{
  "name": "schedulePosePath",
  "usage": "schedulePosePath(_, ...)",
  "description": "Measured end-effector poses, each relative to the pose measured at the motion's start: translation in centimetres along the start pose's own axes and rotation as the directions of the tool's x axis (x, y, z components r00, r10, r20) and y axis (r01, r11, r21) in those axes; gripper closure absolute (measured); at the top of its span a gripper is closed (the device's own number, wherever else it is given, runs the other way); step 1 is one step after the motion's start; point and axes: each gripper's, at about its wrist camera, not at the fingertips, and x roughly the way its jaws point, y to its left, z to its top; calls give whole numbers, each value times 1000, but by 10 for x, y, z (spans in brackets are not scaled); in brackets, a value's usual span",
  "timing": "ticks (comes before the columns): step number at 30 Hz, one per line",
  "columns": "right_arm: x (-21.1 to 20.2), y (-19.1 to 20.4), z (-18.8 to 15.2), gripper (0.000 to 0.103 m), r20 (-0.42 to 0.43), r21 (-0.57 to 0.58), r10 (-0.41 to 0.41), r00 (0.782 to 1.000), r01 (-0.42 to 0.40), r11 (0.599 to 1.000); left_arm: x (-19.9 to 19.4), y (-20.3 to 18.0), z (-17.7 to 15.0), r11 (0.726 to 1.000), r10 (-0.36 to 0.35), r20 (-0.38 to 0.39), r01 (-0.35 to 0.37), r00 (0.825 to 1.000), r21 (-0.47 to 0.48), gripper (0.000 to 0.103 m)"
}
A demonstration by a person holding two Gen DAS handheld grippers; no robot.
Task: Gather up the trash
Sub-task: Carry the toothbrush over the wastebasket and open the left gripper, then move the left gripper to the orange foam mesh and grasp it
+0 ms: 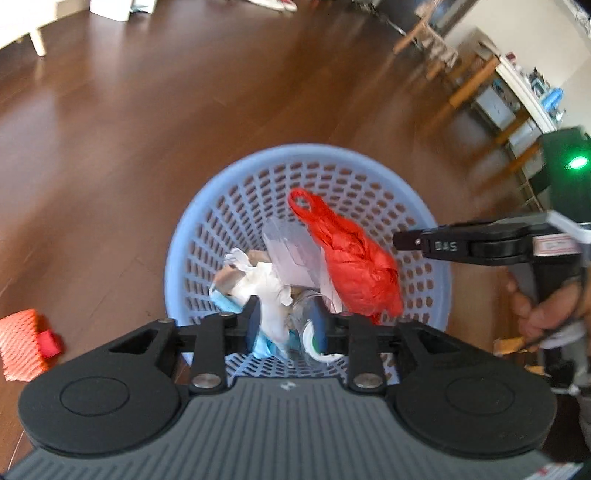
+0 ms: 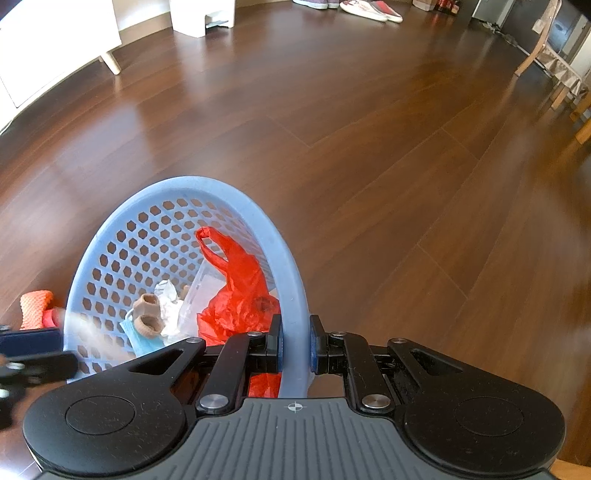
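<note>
A blue perforated basket [image 1: 306, 151] stands on the wood floor, holding a red plastic bag [image 1: 354, 258], clear plastic packaging [image 1: 291, 254], white crumpled tissue [image 1: 266, 291], a blue face mask and a clear lidded cup [image 1: 314, 336]. My left gripper [image 1: 288, 325] hovers open over the basket's near side, and I cannot tell whether the cup touches its right finger. My right gripper [image 2: 295, 343] is shut on the basket [image 2: 192, 184] rim, one finger inside and one outside. It also shows in the left wrist view as the right gripper [image 1: 402, 240]. An orange foam net [image 1: 22, 343] lies on the floor left of the basket.
A hand [image 1: 543, 314] holds the right gripper's handle. Wooden chairs and a table [image 1: 469, 85] stand at the right. A white cabinet on legs [image 2: 110, 62] and a white box are far left, with shoes [image 2: 369, 11] at the back. Wood floor surrounds the basket.
</note>
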Motion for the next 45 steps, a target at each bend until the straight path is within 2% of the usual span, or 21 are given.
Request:
schedulePosePath(8,3,-7,-2,94,-15,21,-16,1000,16,1000,21,-4,11,999,46,-16,-45,999,16,72)
schedulePosePath(21,1,-17,-6,94,-23,28,0,1000,1,1000,24,-5,15,998,60,-29,-60,998,18,72)
schedulePosePath(30,2,-18,-7,94,-19,28,0,1000,0,1000,18,-9,16,998,65,-5,-65,998,17,72)
schedulePosePath(39,1,-13,-9,94,-15,24,0,1000,1,1000,-12,-7,10,997,72,78,-74,994,11,71)
schedulePosePath(43,1,-13,-8,94,-16,27,-1,1000,1,1000,-42,10,1,996,89,168,-87,982,-15,69)
schedulePosePath(45,1,-13,-8,94,-17,30,-1,1000,1,1000,-59,28,-5,992,127,208,-120,970,-44,65)
